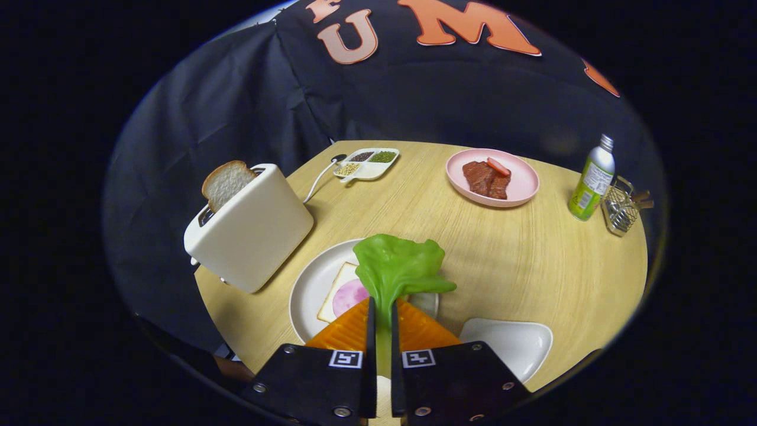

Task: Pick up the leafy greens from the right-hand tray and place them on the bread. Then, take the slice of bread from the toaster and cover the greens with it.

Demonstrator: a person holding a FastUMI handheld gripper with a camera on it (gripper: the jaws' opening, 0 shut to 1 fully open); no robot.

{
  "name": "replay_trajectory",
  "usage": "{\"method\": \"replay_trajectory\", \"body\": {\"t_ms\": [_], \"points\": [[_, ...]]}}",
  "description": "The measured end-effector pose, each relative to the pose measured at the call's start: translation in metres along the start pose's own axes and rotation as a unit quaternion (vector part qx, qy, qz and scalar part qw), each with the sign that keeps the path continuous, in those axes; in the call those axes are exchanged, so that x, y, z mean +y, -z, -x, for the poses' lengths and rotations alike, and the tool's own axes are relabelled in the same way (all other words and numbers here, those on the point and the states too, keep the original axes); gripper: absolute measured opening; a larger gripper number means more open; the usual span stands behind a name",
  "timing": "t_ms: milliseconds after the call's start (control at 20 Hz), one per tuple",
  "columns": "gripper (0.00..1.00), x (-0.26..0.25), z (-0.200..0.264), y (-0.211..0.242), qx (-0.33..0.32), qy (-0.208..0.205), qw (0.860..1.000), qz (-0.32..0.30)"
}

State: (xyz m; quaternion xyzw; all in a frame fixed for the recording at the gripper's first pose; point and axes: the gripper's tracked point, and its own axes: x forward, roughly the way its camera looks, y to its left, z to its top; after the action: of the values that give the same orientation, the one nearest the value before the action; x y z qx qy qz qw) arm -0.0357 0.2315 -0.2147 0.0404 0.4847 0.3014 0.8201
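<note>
Both fingers of the gripper (pixel 382 313) pinch the lettuce leaf's (pixel 397 266) stem, its blade spreading just ahead, above the bread slice (pixel 338 290) on the white plate (pixel 310 284).

Matt wood-grain table (pixel 532 260), glossy smooth toaster (pixel 251 228), wire-mesh metal basket (pixel 621 210), rubbery-looking leafy greens (pixel 399 266).

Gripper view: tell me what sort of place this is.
Likely a staged breakfast table in a booth: a toaster holding bread, plated meat, and lettuce pinched between the fingers.
</note>
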Motion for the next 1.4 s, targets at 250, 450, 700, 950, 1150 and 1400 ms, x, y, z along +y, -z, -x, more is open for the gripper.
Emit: {"method": "replay_trajectory", "body": {"t_ms": [250,450,700,950,1150,1400], "points": [[0.10,0.024,-0.031,0.001,0.027,-0.037,0.999,0.003],[0.11,0.022,-0.051,0.011,0.050,-0.031,0.998,0.011],[0.27,0.023,-0.051,0.017,0.054,-0.017,0.997,0.056],[0.48,0.016,-0.046,0.014,0.046,0.010,0.995,0.088],[0.60,0.016,-0.024,-0.008,0.010,0.019,0.997,0.078],[0.72,0.041,0.005,-0.040,-0.025,0.019,0.996,0.078]]}}
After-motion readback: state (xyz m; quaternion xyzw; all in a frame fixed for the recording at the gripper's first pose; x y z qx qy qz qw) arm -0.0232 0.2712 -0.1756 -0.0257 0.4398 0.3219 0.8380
